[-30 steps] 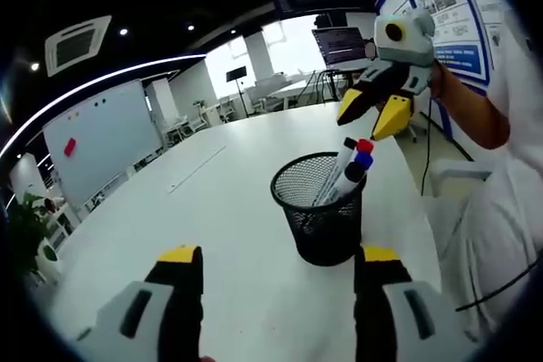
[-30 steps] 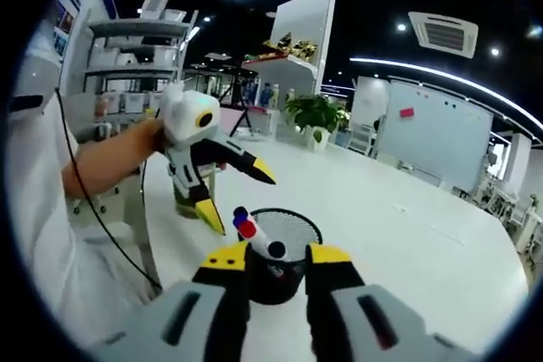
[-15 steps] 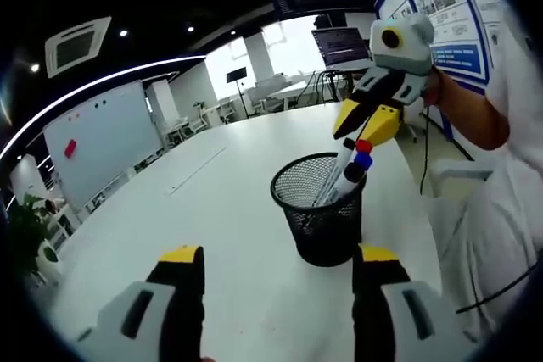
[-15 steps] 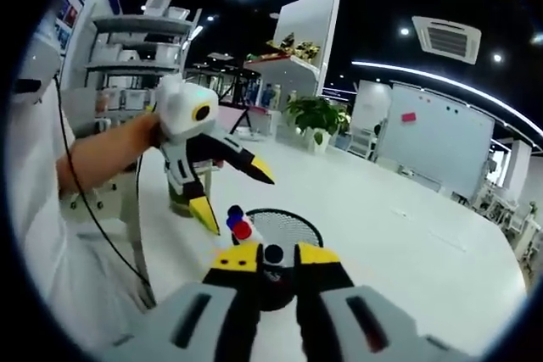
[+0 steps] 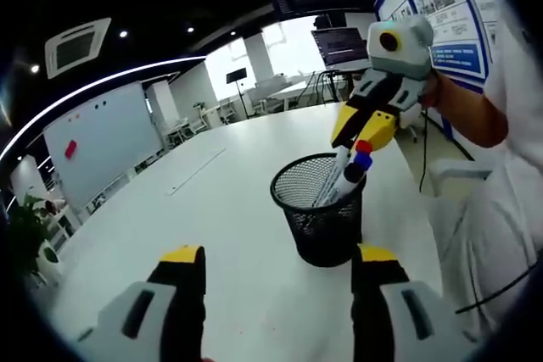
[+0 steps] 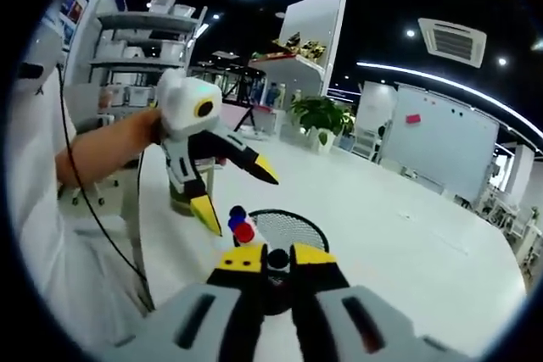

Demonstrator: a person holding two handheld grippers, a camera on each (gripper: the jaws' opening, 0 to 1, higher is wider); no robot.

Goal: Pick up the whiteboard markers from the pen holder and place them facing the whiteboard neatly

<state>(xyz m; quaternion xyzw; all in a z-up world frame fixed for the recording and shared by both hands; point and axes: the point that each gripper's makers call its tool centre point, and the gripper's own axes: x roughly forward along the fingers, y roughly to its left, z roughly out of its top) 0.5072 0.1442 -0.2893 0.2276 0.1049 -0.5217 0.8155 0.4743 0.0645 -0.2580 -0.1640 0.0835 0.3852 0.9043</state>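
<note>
Red-, blue- and black-capped markers lean in black mesh holder.

We can read no text, label, brand or number in either view. A blue-and-white wall poster in the left gripper view carries print and small pictures, but its lettering is too blurred and small for us to make out. The distant whiteboard bears only a red patch.
</note>
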